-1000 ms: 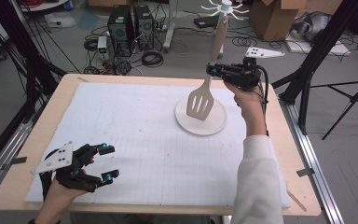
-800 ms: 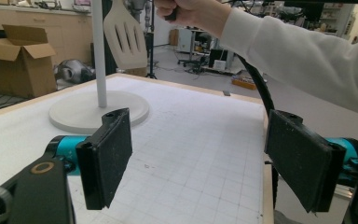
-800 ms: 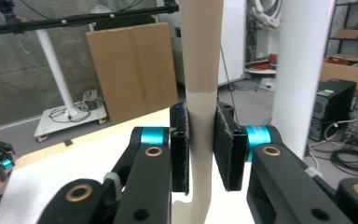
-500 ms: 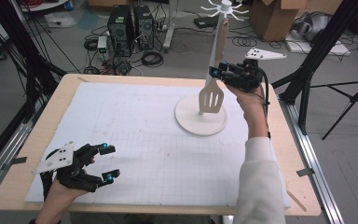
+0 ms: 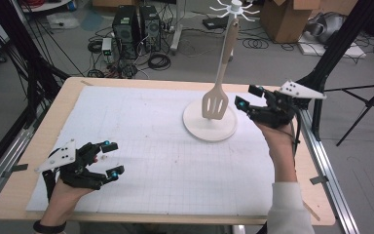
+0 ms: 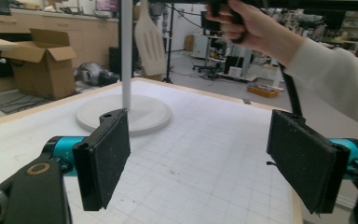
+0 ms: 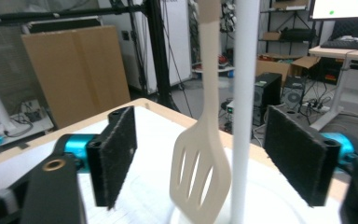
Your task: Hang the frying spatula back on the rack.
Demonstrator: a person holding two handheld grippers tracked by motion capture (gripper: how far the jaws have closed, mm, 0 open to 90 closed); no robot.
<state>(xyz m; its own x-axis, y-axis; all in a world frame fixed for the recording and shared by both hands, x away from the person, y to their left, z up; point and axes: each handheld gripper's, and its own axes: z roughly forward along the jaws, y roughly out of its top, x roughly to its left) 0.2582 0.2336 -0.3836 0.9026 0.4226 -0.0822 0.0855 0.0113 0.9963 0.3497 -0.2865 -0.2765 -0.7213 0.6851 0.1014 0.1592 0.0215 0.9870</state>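
Observation:
A white stand rises from a round base [image 5: 209,127] on the right half of the table, with hooks at its top [image 5: 234,7]. A pale slotted spatula [image 5: 215,102] hangs upright along the pole, its head just above the base. My right gripper [image 5: 248,96] is open just right of the spatula head and apart from it. In the right gripper view the spatula [image 7: 199,168] and the pole [image 7: 243,107] stand between my open pads [image 7: 119,154]. My left gripper [image 5: 113,157] rests open at the front left, holding nothing. Its view shows the base [image 6: 126,114] far ahead.
A white gridded mat [image 5: 146,141] covers the wooden table [image 5: 126,82]. Black frame posts [image 5: 331,48] stand at both sides. On the floor behind are computer towers [image 5: 135,24], cables and cardboard boxes [image 5: 282,17].
My right gripper has let go of the spatula handle, opened, and dropped back to the right. The spatula now hangs by the stand's pole. The left gripper has not moved.

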